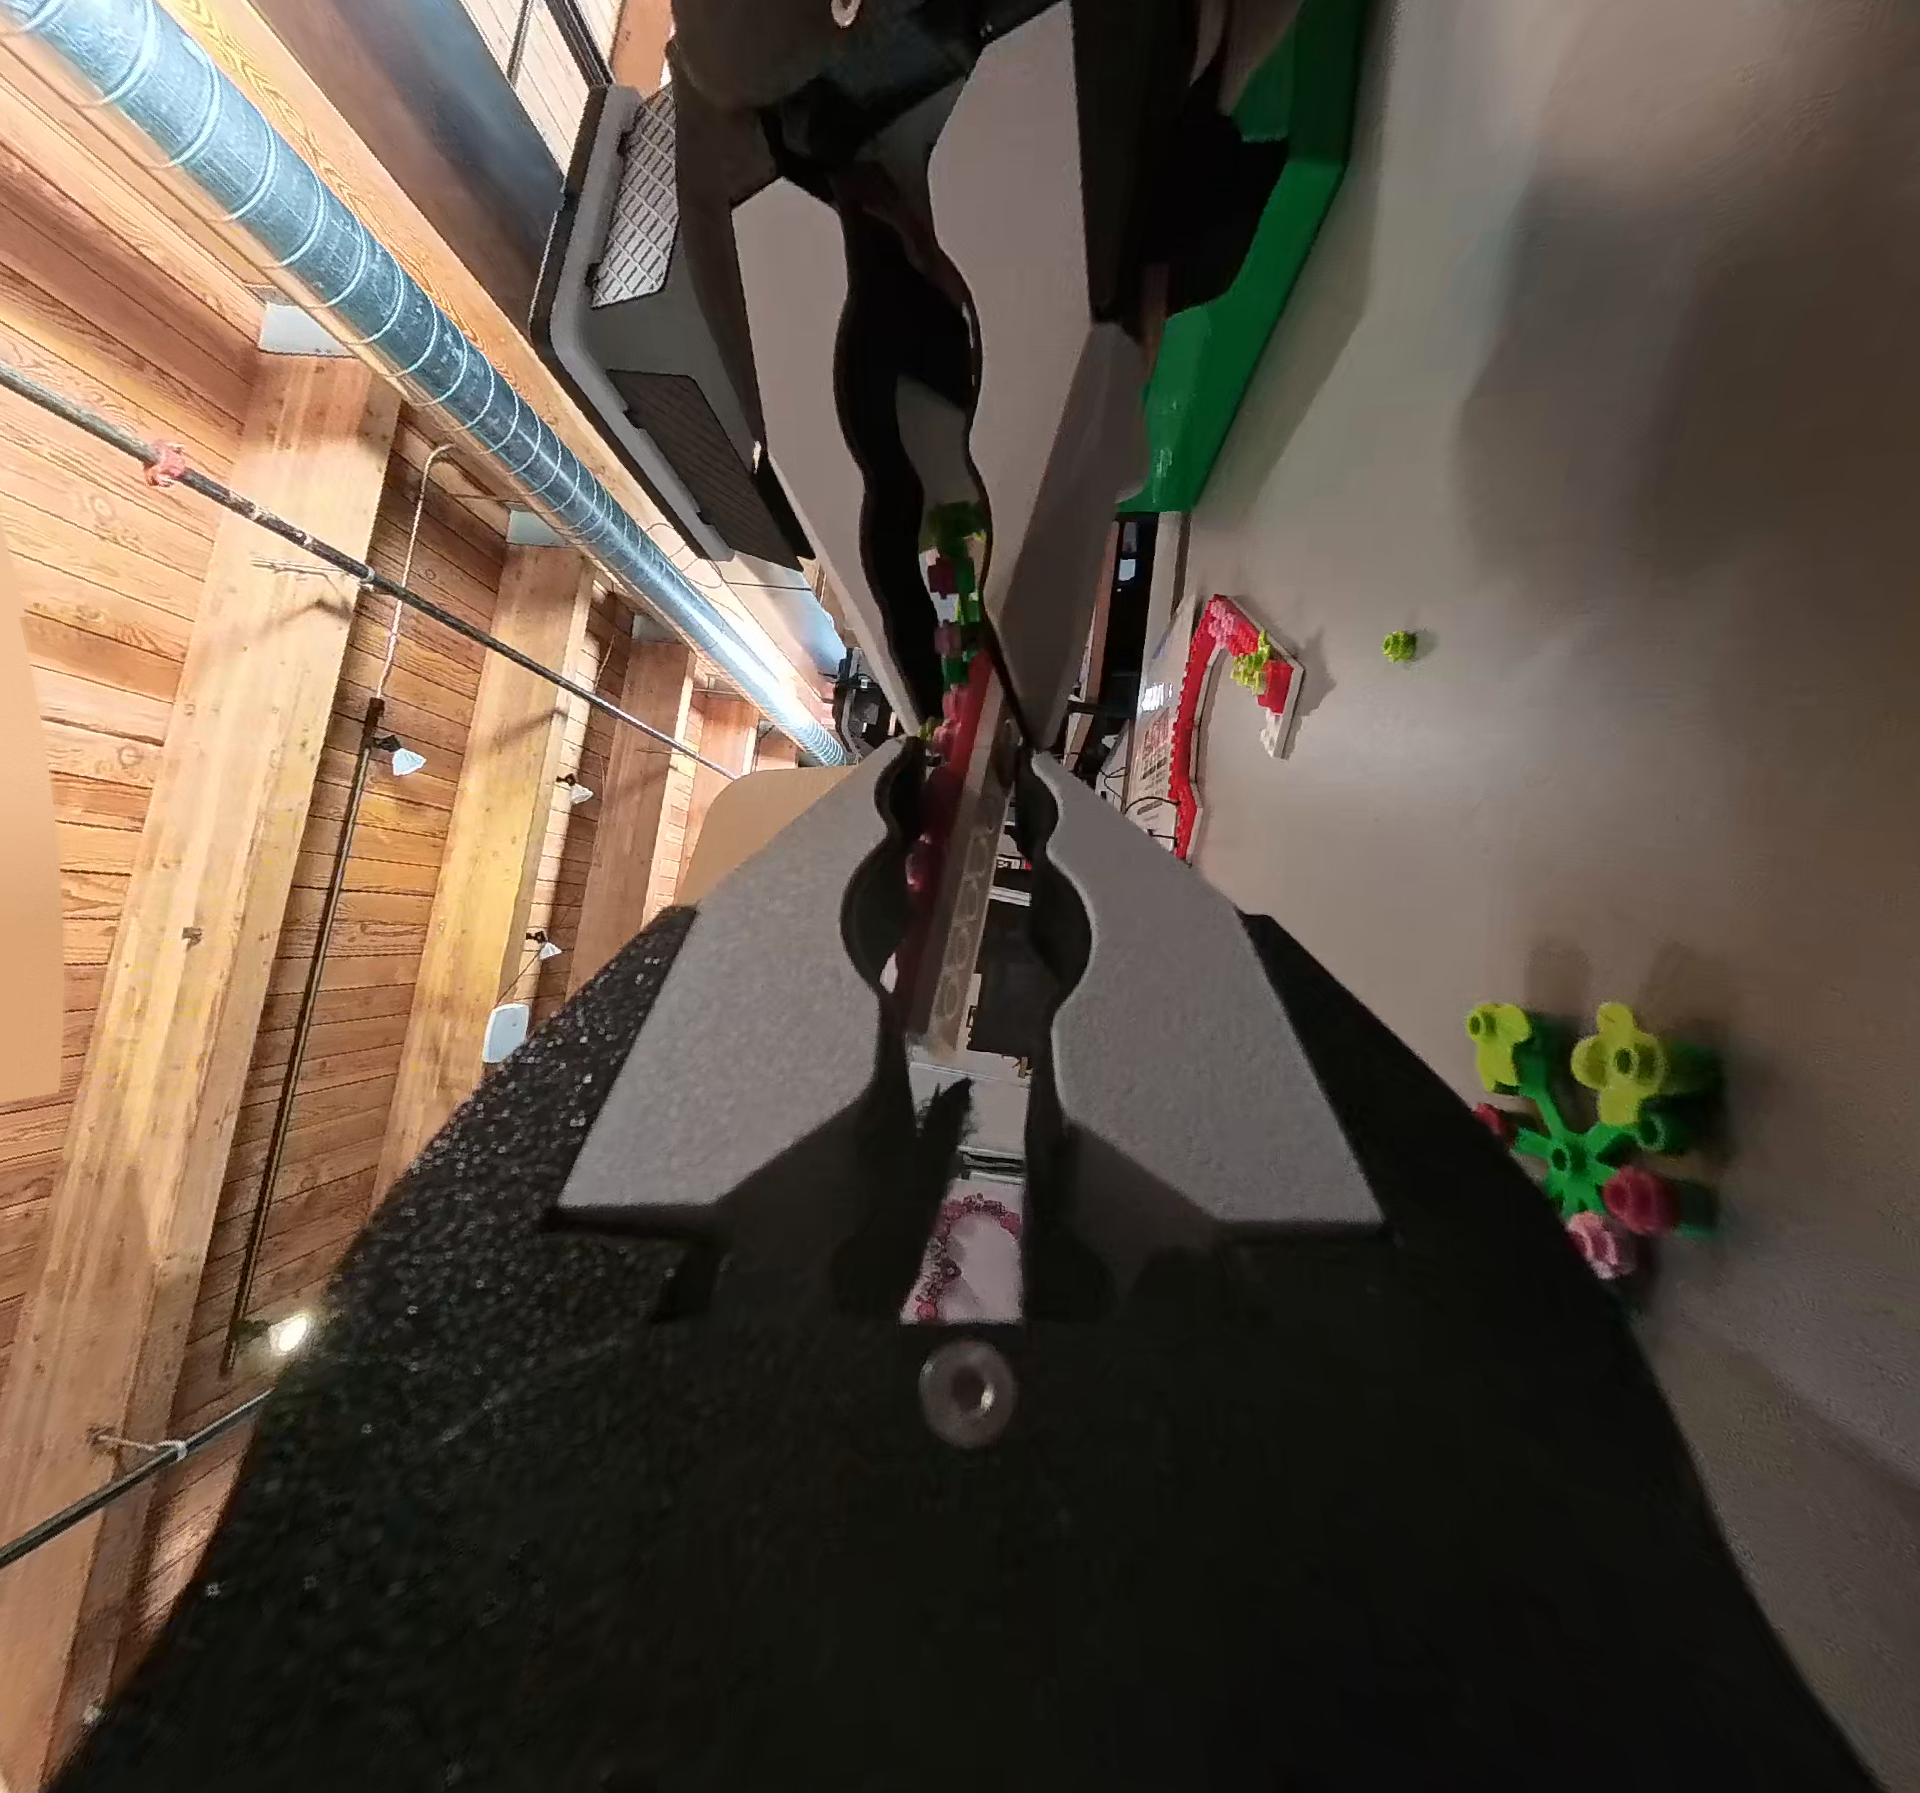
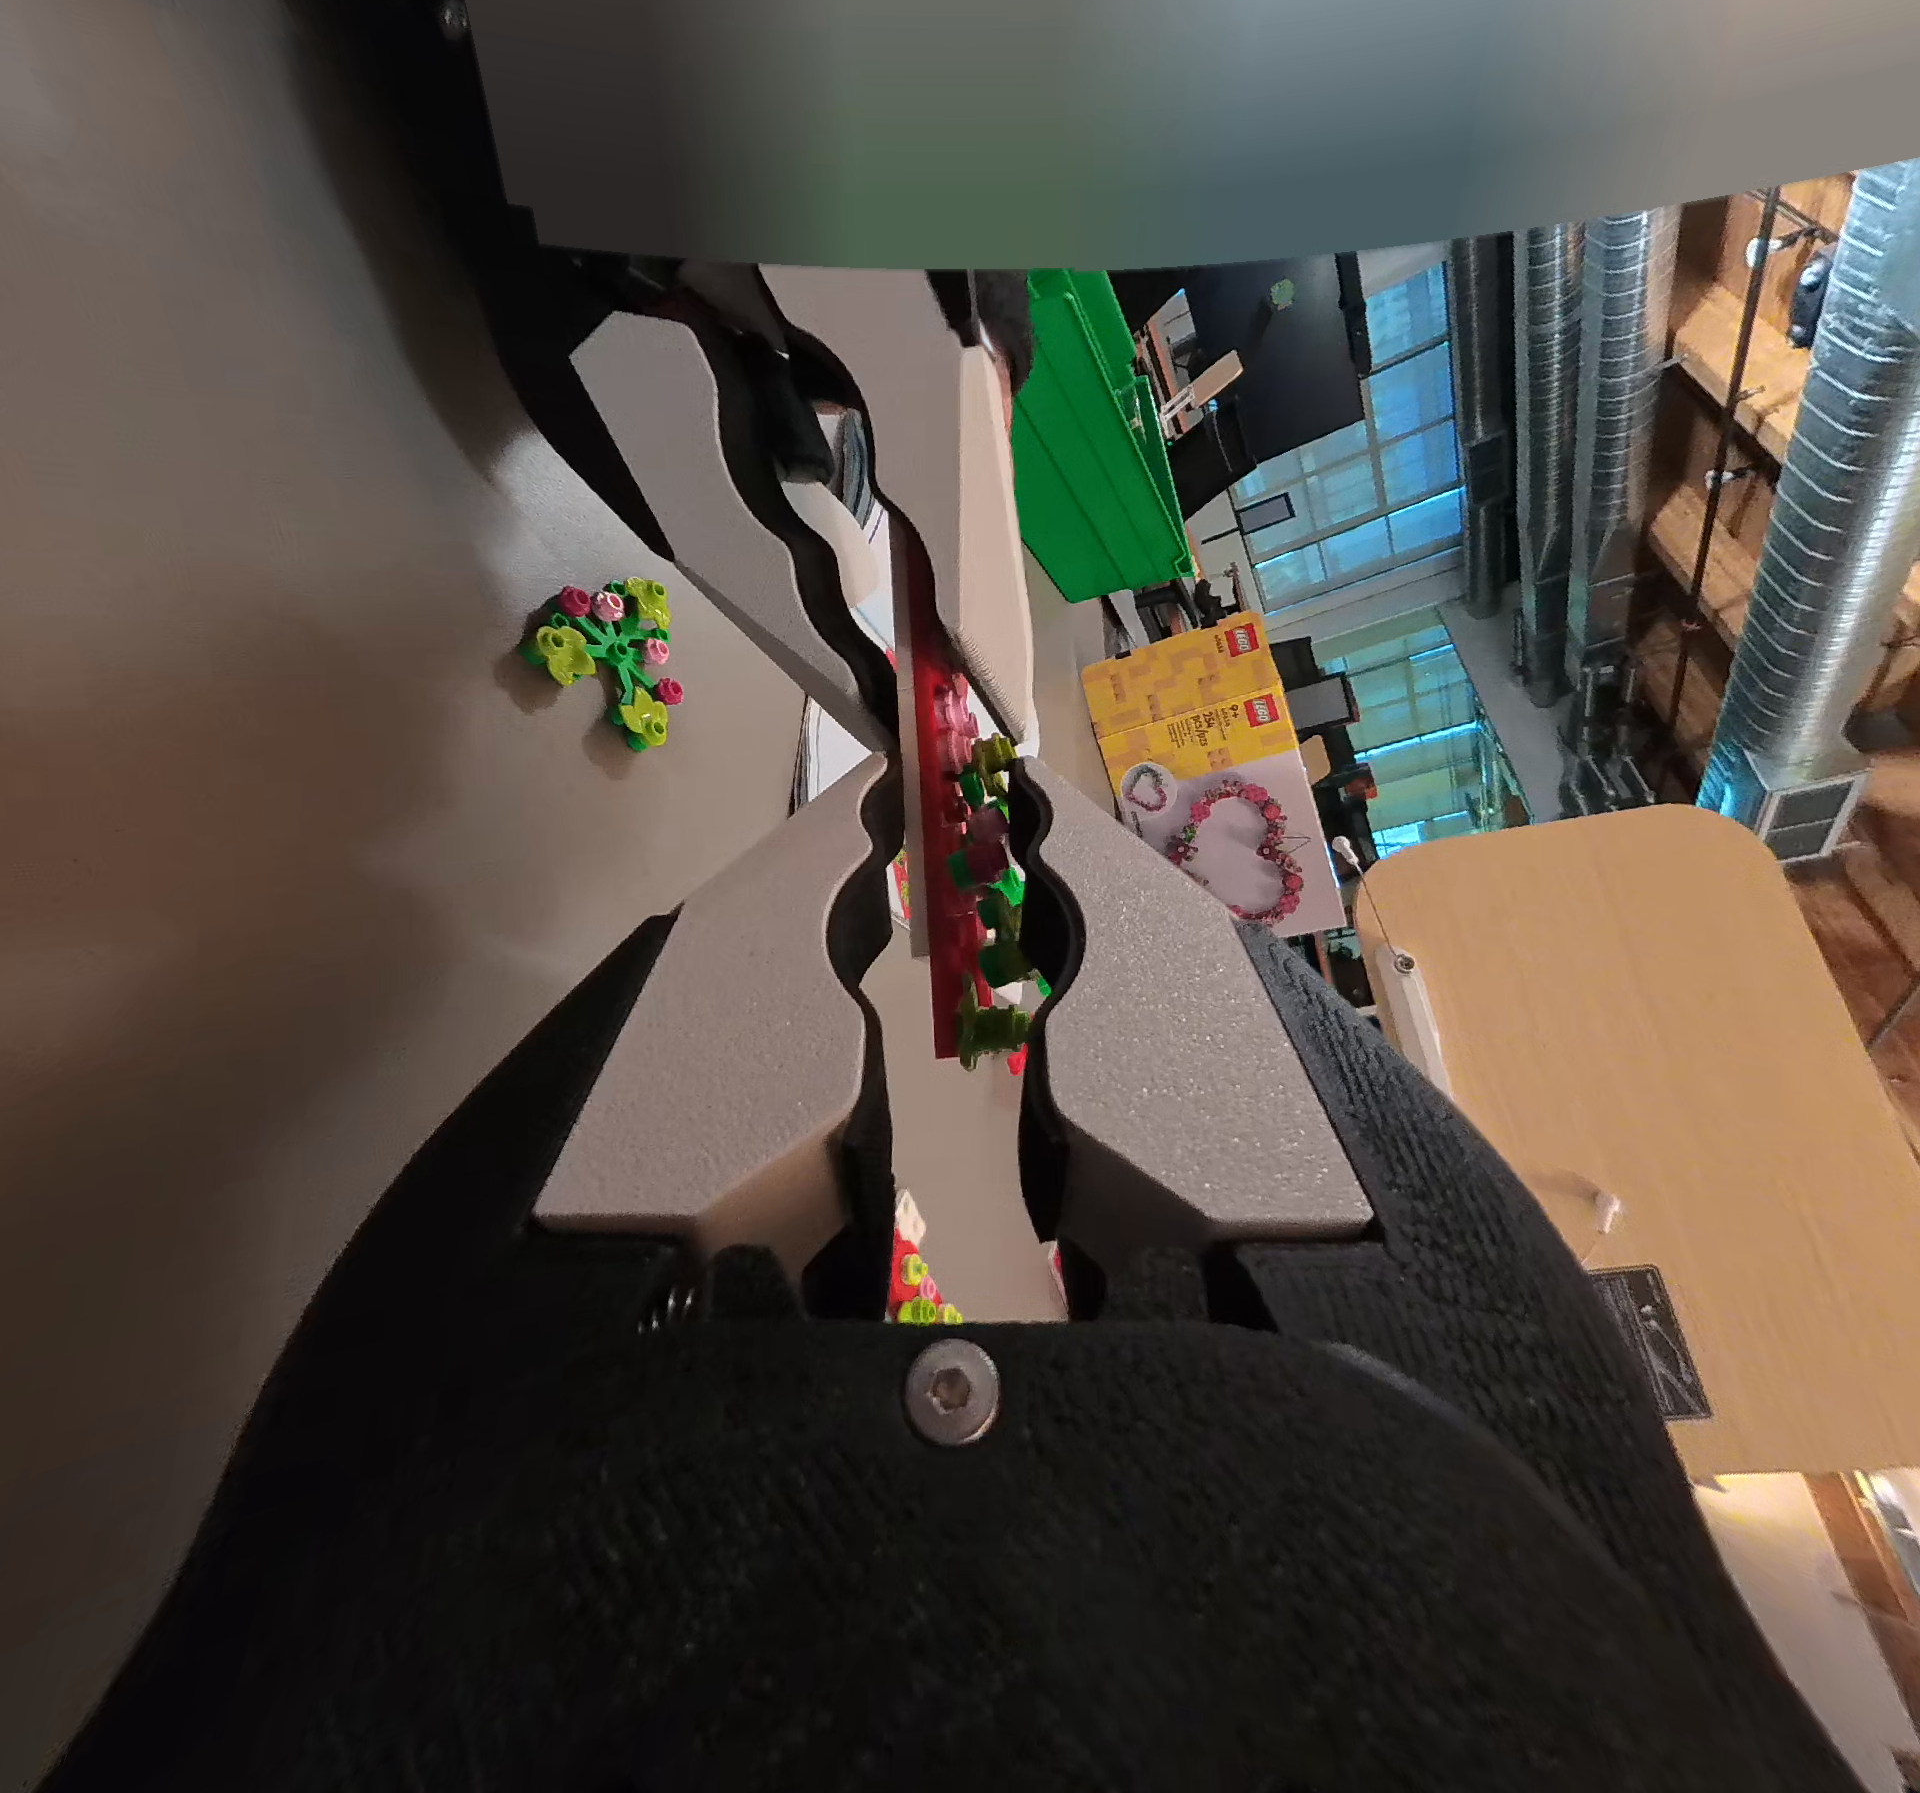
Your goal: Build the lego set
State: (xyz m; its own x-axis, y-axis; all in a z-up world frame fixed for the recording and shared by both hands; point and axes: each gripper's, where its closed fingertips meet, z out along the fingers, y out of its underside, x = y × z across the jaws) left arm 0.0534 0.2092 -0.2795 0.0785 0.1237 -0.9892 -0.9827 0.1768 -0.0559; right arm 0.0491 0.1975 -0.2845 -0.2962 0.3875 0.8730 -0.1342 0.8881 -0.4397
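Between the two tools sits one long red plate section (image 2: 940,808), studded with green and pink flower pieces and held edge-on above the surface (image 1: 1662,393). Left tool (image 1: 971,756) and right tool (image 2: 951,767) meet tip to tip, each clamped on an opposite end, probably to steady it while pressing or aligning. Beyond lie a loose flower cluster (image 1: 1590,1135), a partly built red frame (image 1: 1231,694), a green bin (image 2: 1091,455) and the set's box (image 2: 1210,777).
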